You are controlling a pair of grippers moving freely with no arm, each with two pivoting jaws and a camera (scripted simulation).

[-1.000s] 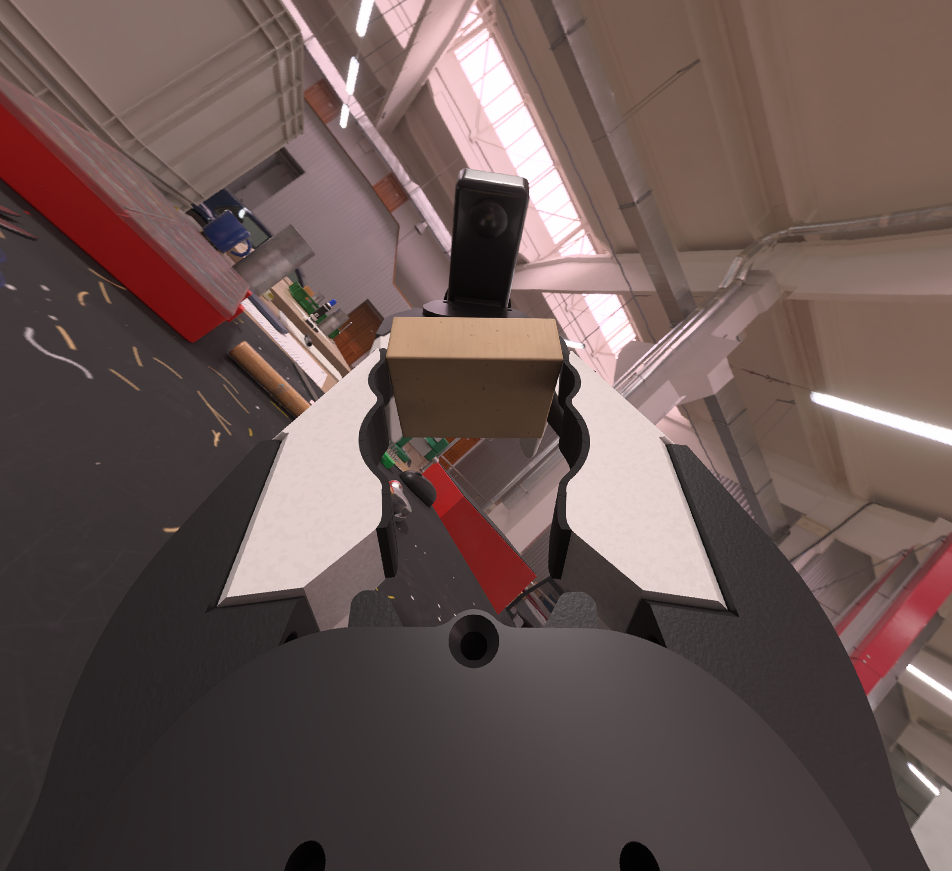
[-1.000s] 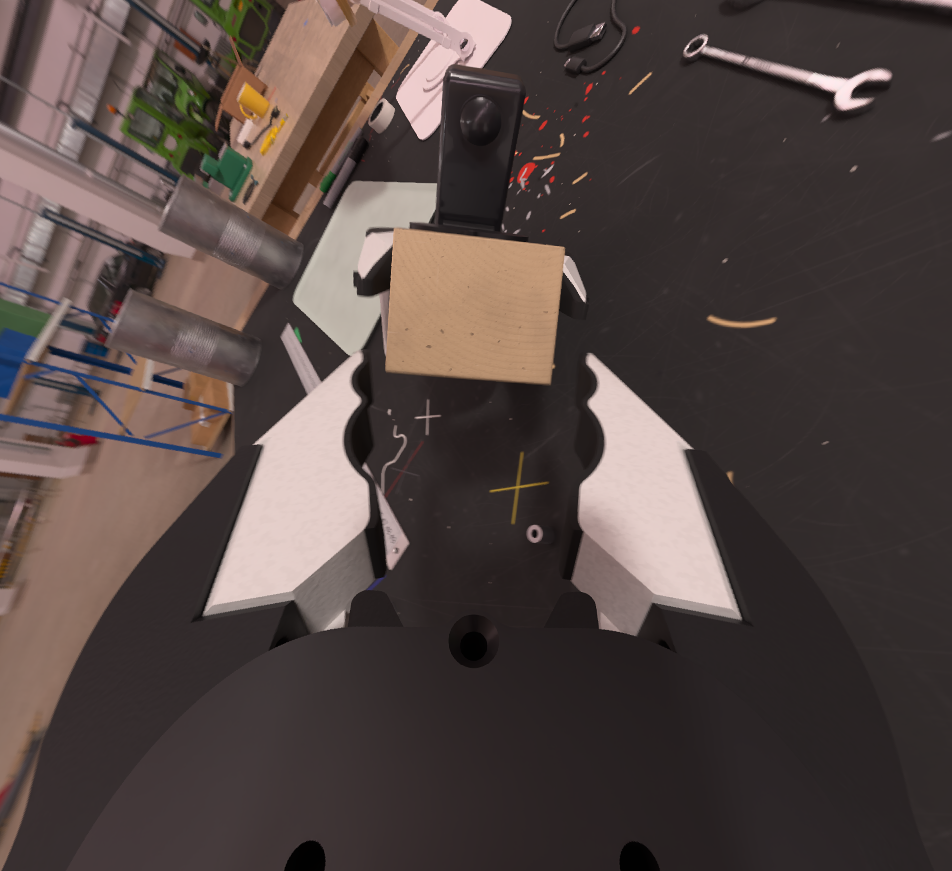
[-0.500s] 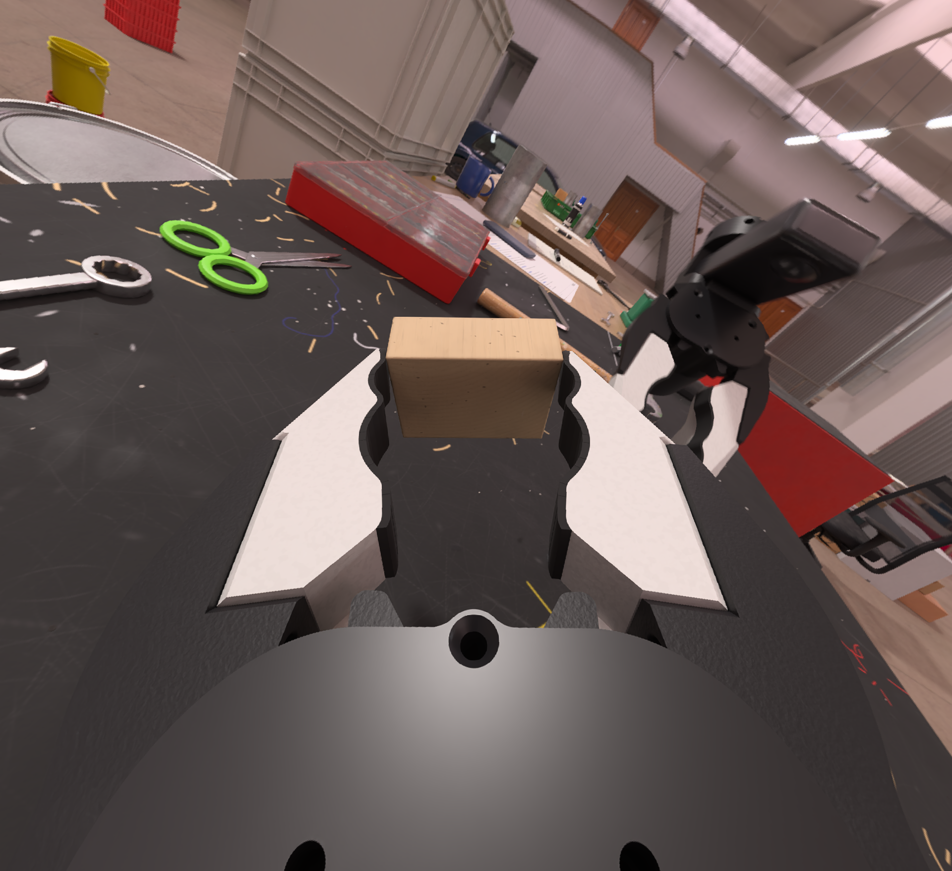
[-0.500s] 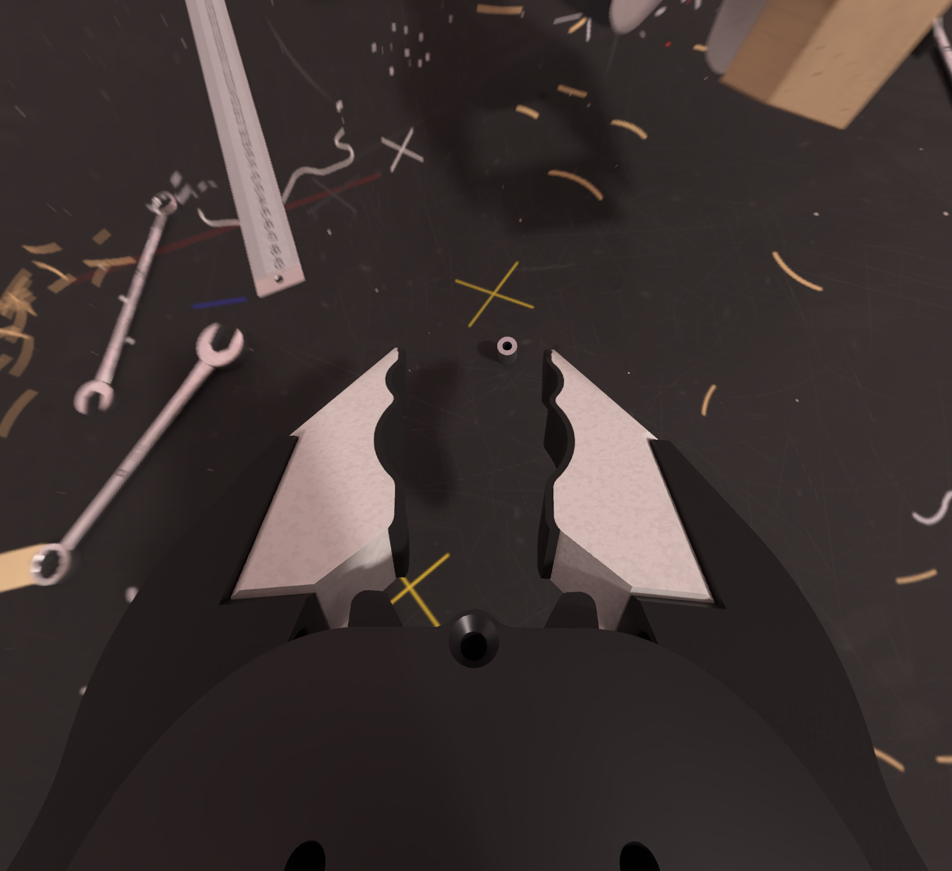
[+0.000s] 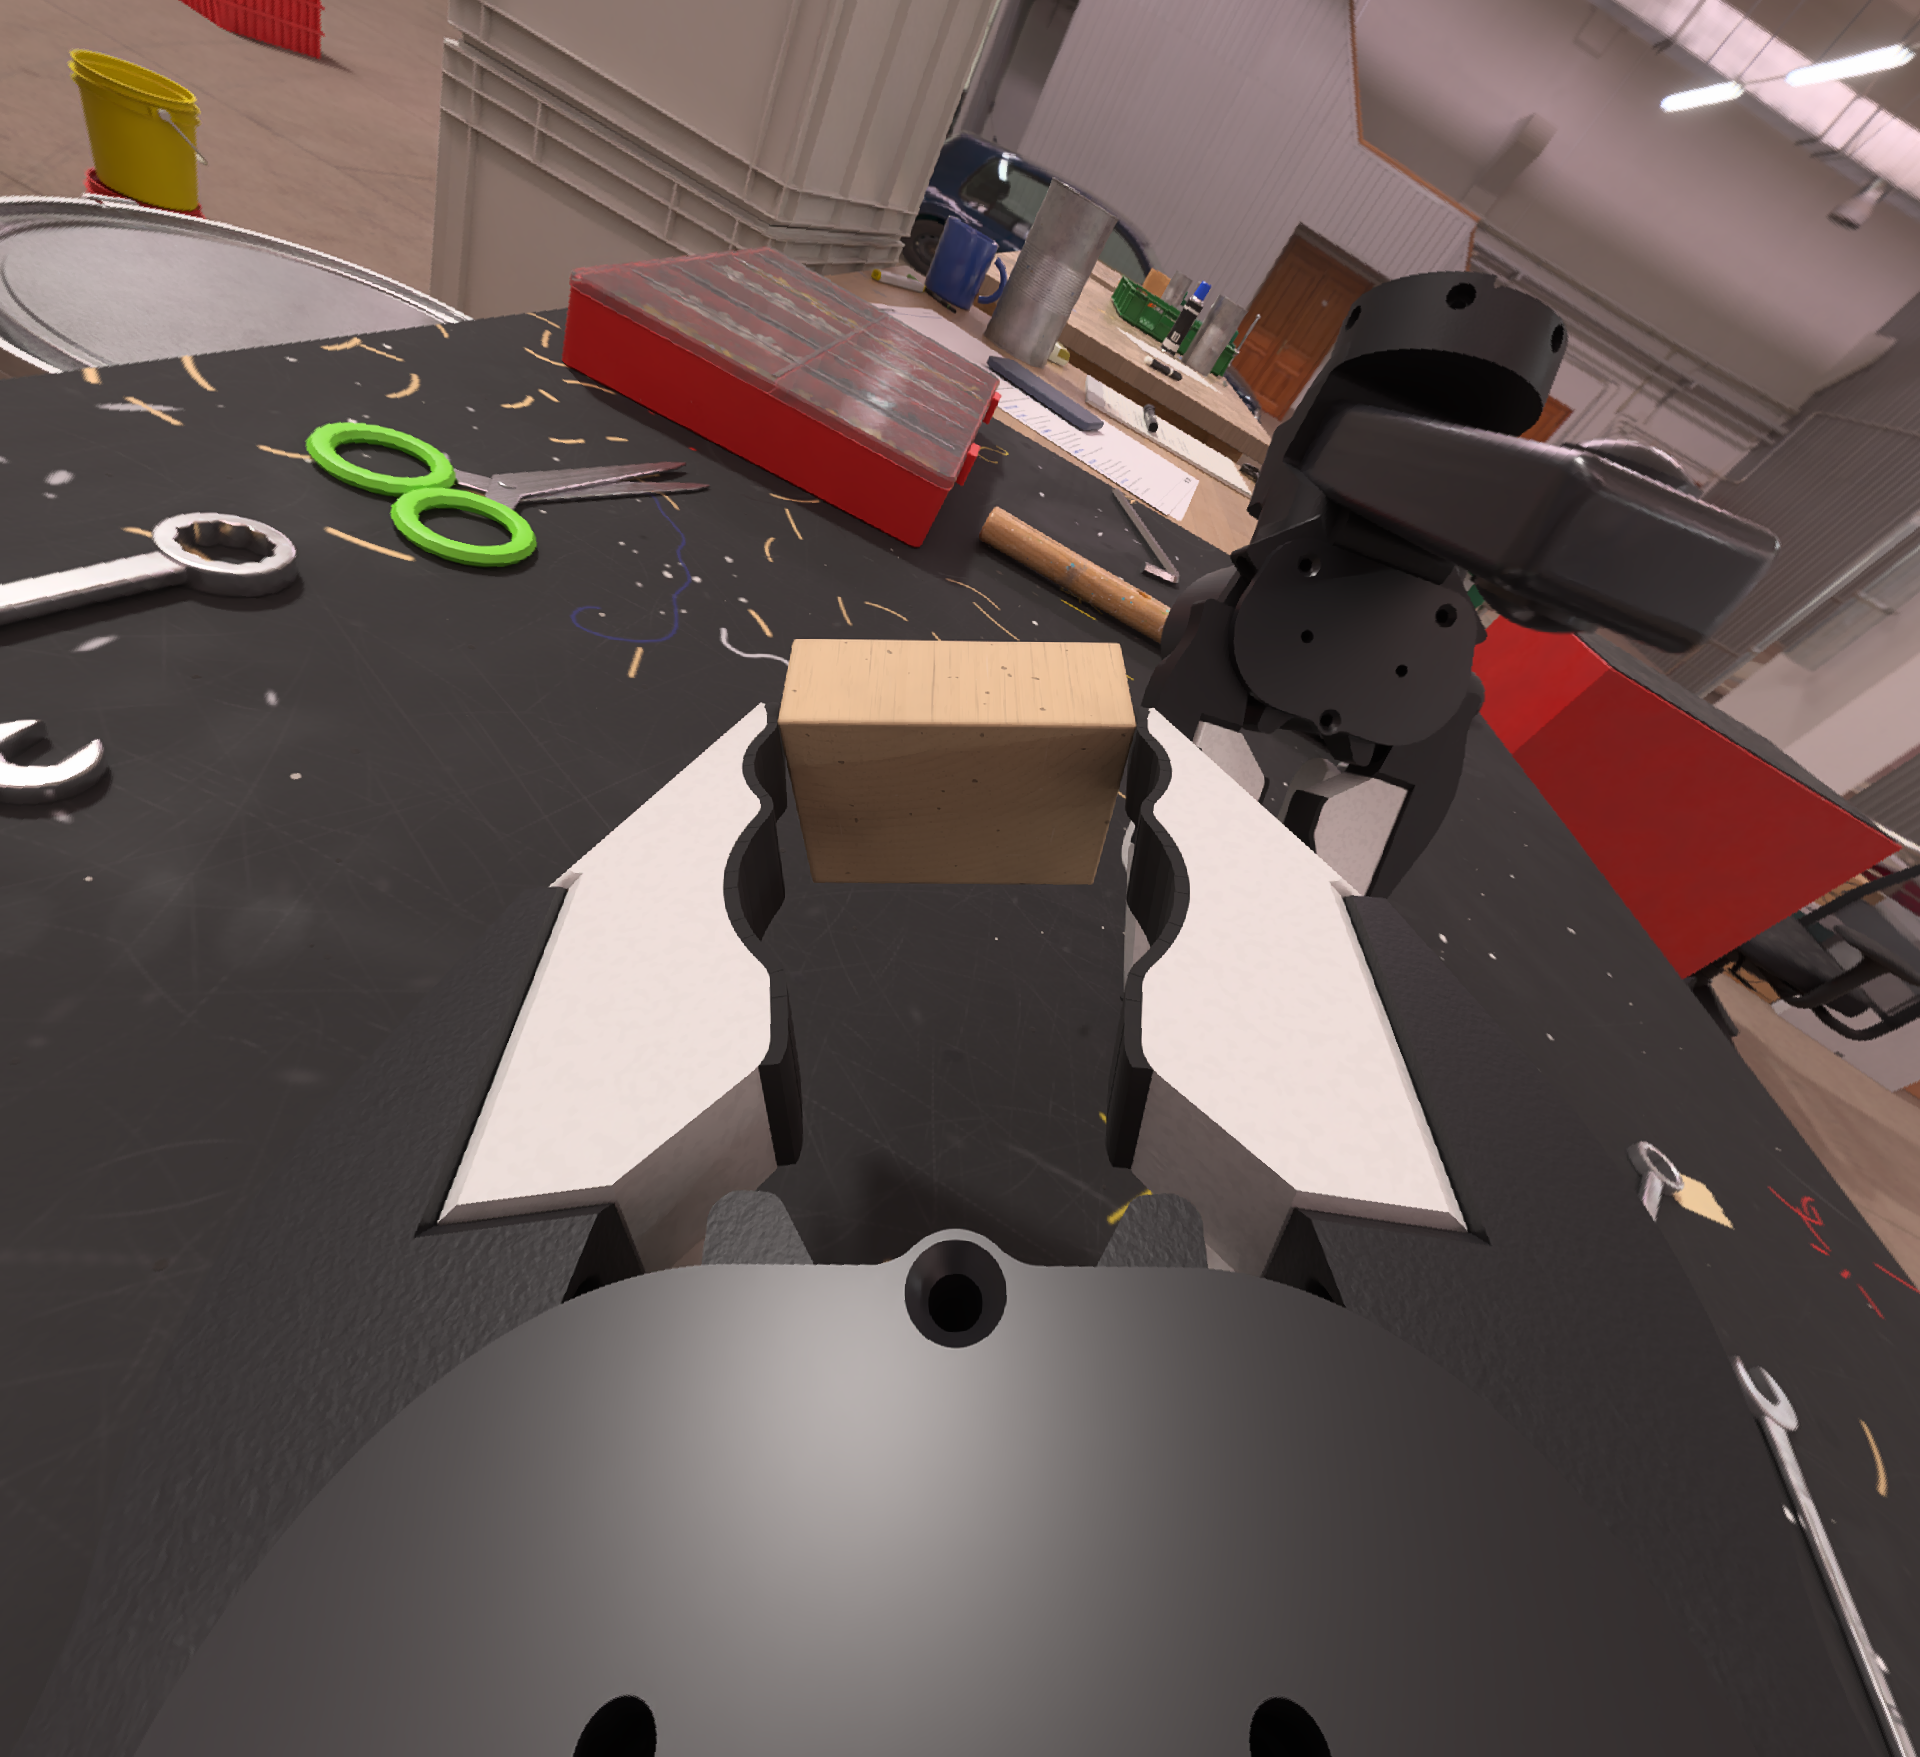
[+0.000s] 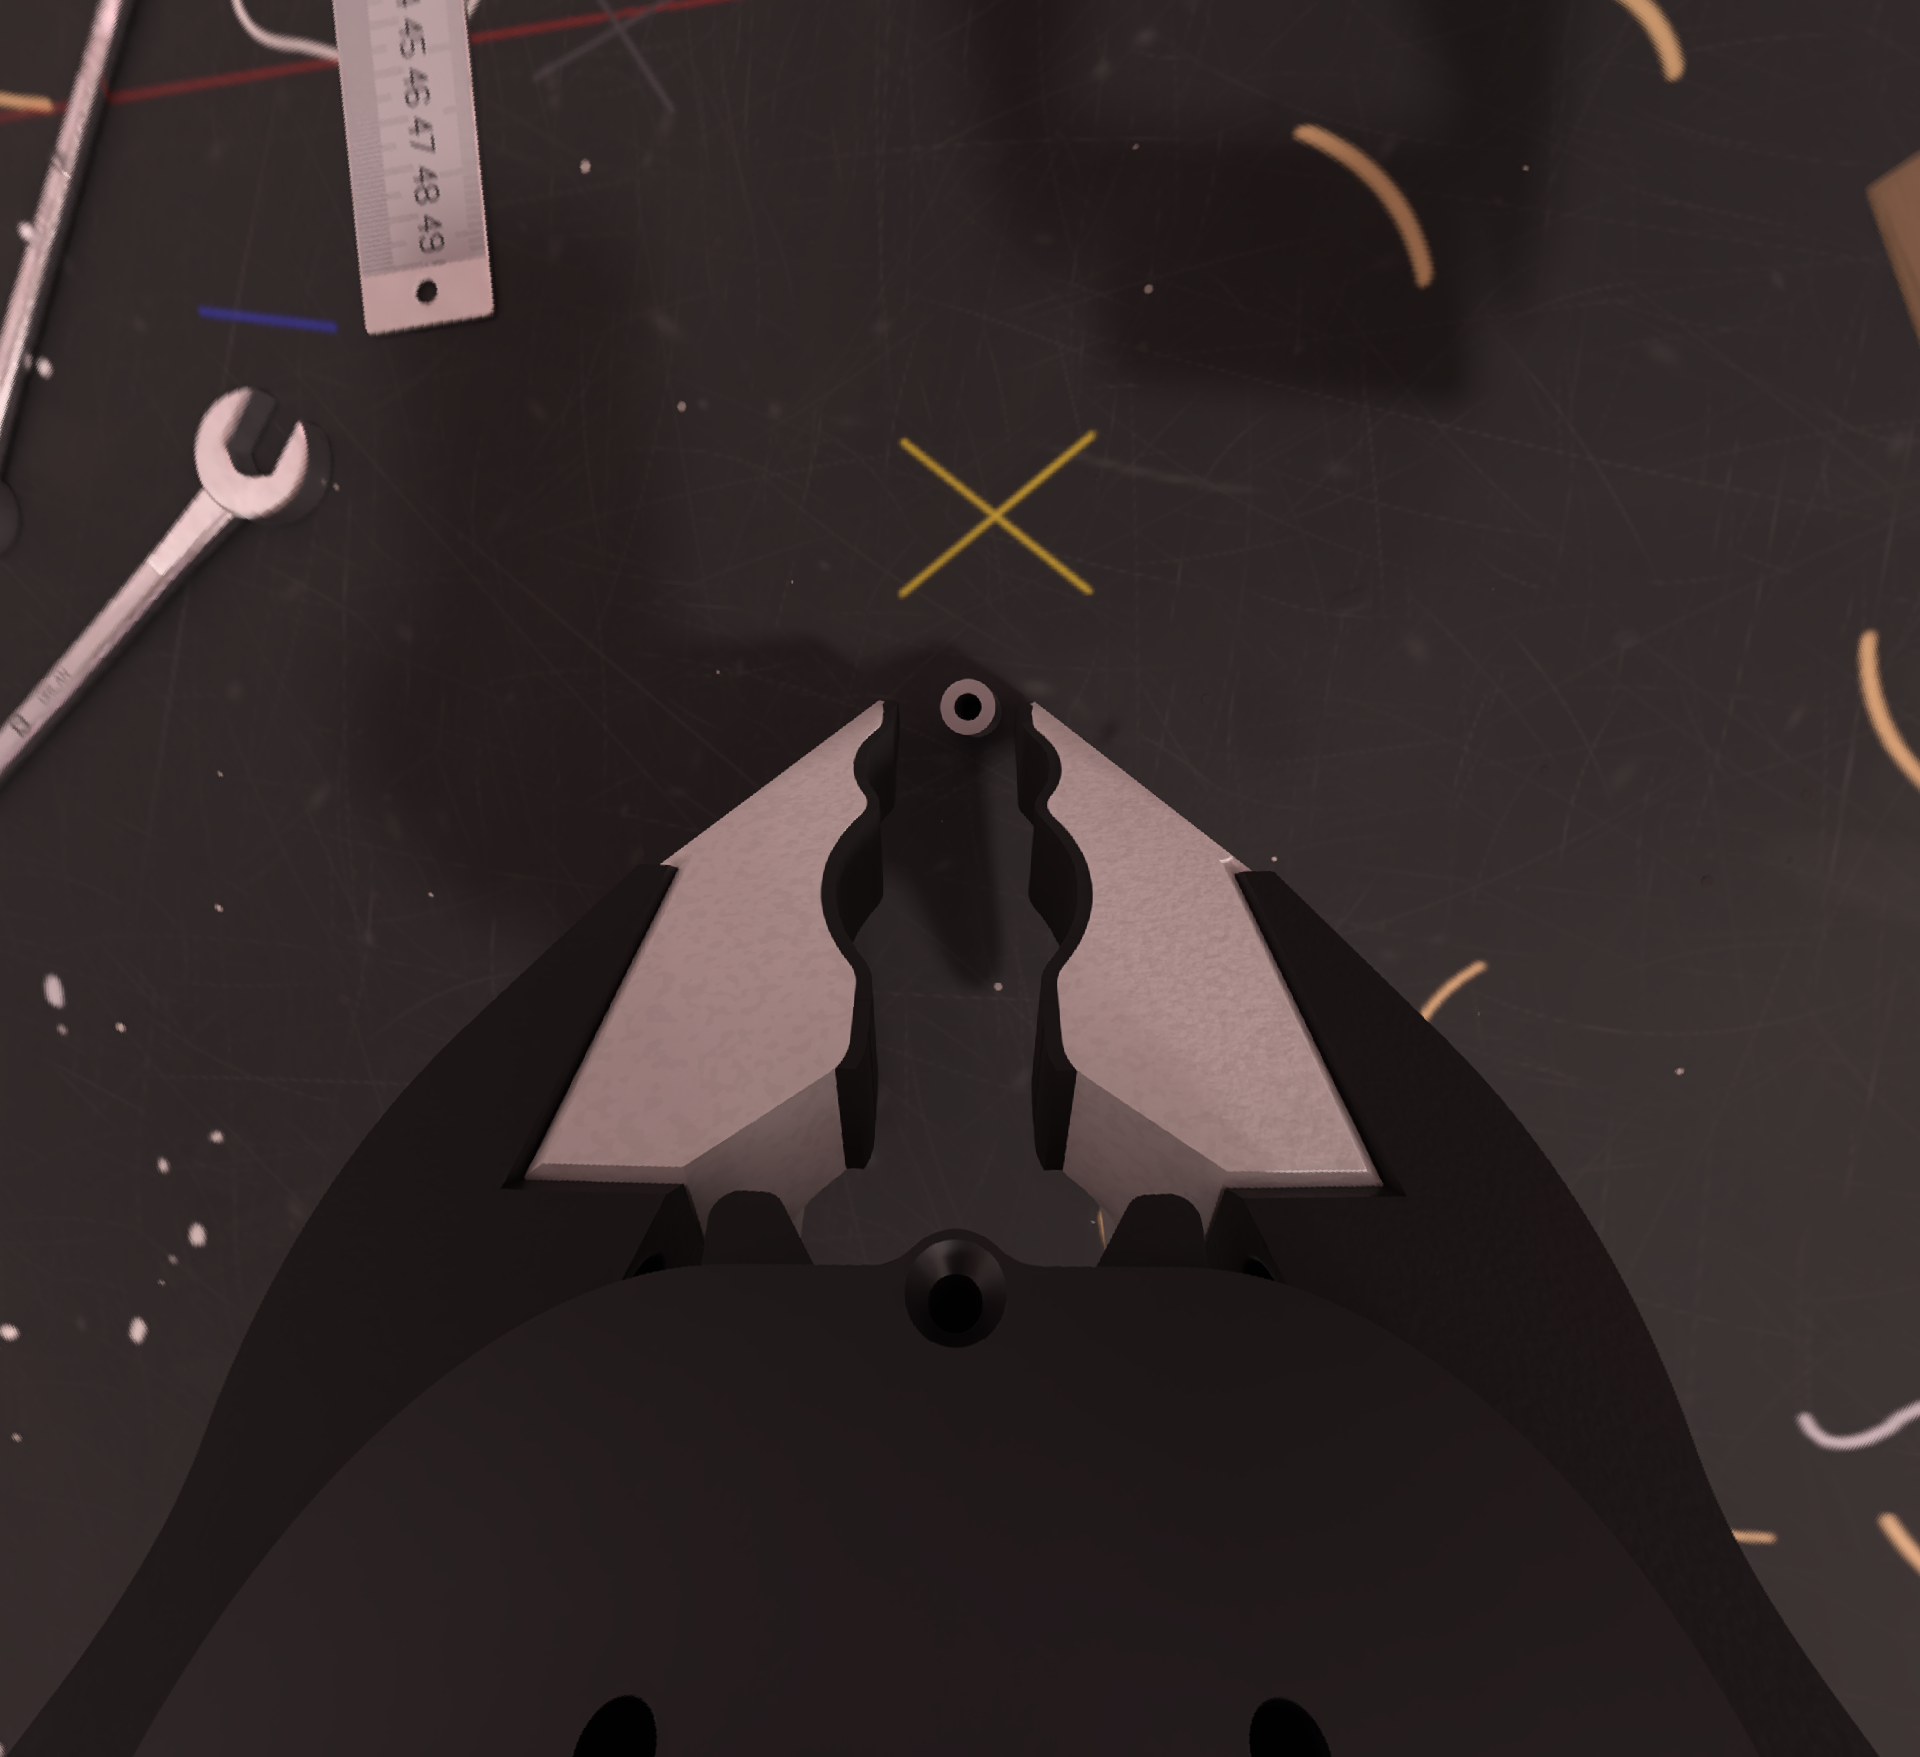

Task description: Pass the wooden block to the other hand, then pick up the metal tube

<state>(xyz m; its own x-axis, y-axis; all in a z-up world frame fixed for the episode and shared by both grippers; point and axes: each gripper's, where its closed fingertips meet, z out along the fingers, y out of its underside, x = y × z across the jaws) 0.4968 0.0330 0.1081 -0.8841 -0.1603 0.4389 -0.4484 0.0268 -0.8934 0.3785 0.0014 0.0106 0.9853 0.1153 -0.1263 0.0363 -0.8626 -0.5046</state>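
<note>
Right gripper (image 6: pixel 961 720) has dropped closer over the metal tube (image 6: pixel 967 706), jaws narrowed around it. Left gripper (image 5: pixel 954 772) holds the wooden block (image 5: pixel 954 762). Tube pickup underway; next, pinch and lift.

On the black bench we see green-handled scissors (image 5: pixel 457 502), a red clear-lidded organiser box (image 5: pixel 779 377) and a steel ruler (image 6: pixel 407 86).
</note>
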